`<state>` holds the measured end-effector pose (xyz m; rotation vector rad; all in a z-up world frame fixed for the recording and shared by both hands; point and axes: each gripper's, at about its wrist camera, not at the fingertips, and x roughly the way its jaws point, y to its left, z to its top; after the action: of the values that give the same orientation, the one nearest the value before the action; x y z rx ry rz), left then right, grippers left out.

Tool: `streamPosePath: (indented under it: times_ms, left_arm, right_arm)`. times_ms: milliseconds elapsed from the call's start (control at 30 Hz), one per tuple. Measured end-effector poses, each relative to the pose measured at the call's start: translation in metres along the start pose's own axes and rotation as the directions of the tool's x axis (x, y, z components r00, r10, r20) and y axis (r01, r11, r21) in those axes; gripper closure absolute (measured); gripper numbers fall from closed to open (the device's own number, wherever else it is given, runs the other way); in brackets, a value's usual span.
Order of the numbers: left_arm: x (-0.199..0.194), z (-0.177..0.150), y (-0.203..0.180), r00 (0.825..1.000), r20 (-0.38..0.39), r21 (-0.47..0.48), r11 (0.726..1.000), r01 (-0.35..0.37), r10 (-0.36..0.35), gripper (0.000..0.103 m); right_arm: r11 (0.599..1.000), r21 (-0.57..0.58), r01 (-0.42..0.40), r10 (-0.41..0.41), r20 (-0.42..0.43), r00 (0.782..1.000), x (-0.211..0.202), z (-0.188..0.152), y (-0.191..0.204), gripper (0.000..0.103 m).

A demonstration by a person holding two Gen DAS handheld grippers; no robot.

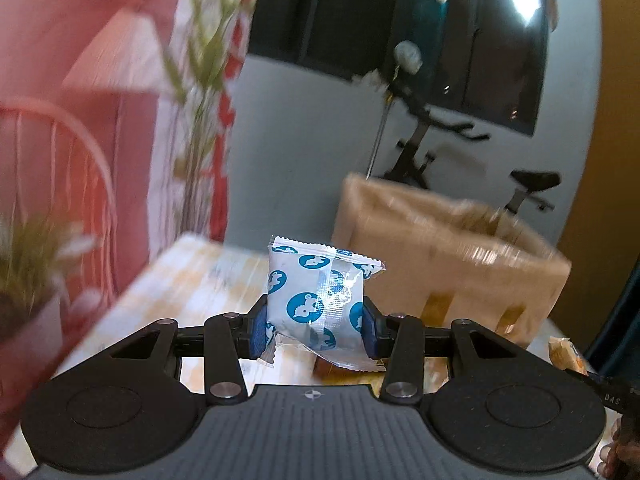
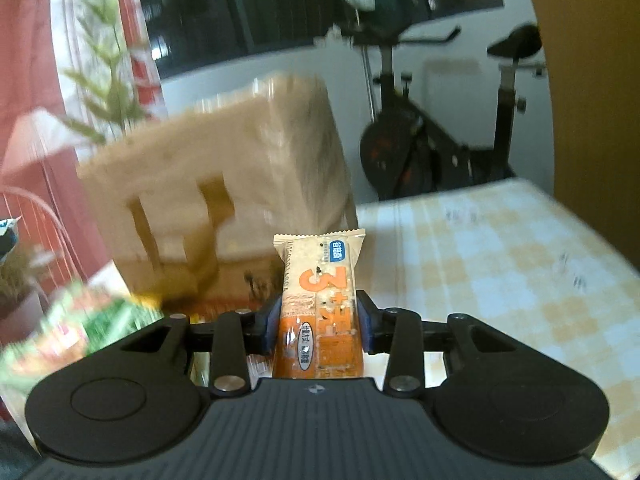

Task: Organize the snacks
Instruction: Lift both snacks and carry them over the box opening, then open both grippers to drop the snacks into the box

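My left gripper (image 1: 314,330) is shut on a white snack packet with blue round prints (image 1: 316,296), held upright above the checked tablecloth (image 1: 192,280). An open cardboard box (image 1: 448,256) stands beyond it to the right. In the right wrist view my right gripper (image 2: 318,326) is shut on an orange and beige snack bar (image 2: 320,304), which stands upright between the blue pads. The same cardboard box (image 2: 224,184) rises just behind the bar, to its left. The orange bar (image 1: 566,354) also shows at the right edge of the left wrist view.
A green and red snack bag (image 2: 72,328) lies blurred at the lower left of the right view. A potted plant (image 1: 28,280) and a pink wire chair (image 1: 76,184) stand left of the table. An exercise bike (image 2: 448,136) stands behind the table. Yellow checked cloth (image 2: 500,260) stretches to the right.
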<state>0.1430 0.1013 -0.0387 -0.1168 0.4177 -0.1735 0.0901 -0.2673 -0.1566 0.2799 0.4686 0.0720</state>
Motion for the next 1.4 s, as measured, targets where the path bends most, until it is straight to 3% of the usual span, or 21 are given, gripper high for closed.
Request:
streamPosePath:
  times_ms: [233,400,533,667,800,933,1067,1133,1267,1400]
  left_arm:
    - [0.009,0.039,-0.033,0.994,0.061,0.049,0.995,0.09,-0.093,0.056]
    - [0.036,0.056,-0.062,0.989,0.065,0.116,0.986,0.122,-0.13,0.056]
    - [0.073,0.073,-0.077,0.988,0.053,0.128,0.982,0.141,-0.148,0.056]
    - [0.11,0.085,-0.097,0.987,0.053,0.17,0.976,0.138,-0.149,0.056]
    - [0.153,0.084,-0.109,0.992,-0.068,0.163,0.98,0.114,-0.104,0.056]
    - [0.173,0.078,-0.108,0.987,-0.11,0.16,0.978,0.132,-0.115,0.053]
    - [0.173,0.075,-0.107,0.99,-0.109,0.197,0.975,0.105,-0.085,0.029]
    - [0.165,0.074,-0.103,0.992,-0.106,0.195,0.977,0.09,-0.071,0.028]
    - [0.141,0.073,-0.093,0.989,-0.106,0.185,0.976,0.118,-0.099,0.028]
    - [0.114,0.064,-0.085,0.99,-0.111,0.196,0.975,0.106,-0.085,0.028]
  right_arm:
    - [0.998,-0.016,-0.053,0.054,0.173,0.983,-0.028,0.05,0.01,0.063]
    - [0.993,-0.055,-0.101,0.111,0.245,0.963,-0.024,0.099,0.019,0.063]
    - [0.985,-0.084,-0.153,0.168,0.211,0.963,0.008,0.136,0.029,0.063]
    - [0.981,-0.118,-0.152,0.168,0.142,0.976,0.058,0.163,0.045,0.063]
    - [0.985,-0.076,-0.155,0.159,0.048,0.986,0.107,0.172,0.06,0.064]
    - [0.986,-0.118,-0.12,0.121,-0.002,0.993,0.127,0.167,0.07,0.063]
    - [0.985,-0.147,-0.091,0.088,-0.029,0.996,0.131,0.16,0.072,0.058]
    - [0.986,-0.136,-0.095,0.092,-0.025,0.995,0.126,0.159,0.069,0.045]
    - [0.988,-0.108,-0.112,0.11,-0.023,0.994,0.108,0.16,0.064,0.045]
    - [0.986,-0.09,-0.14,0.141,0.0,0.99,0.082,0.157,0.061,0.045]
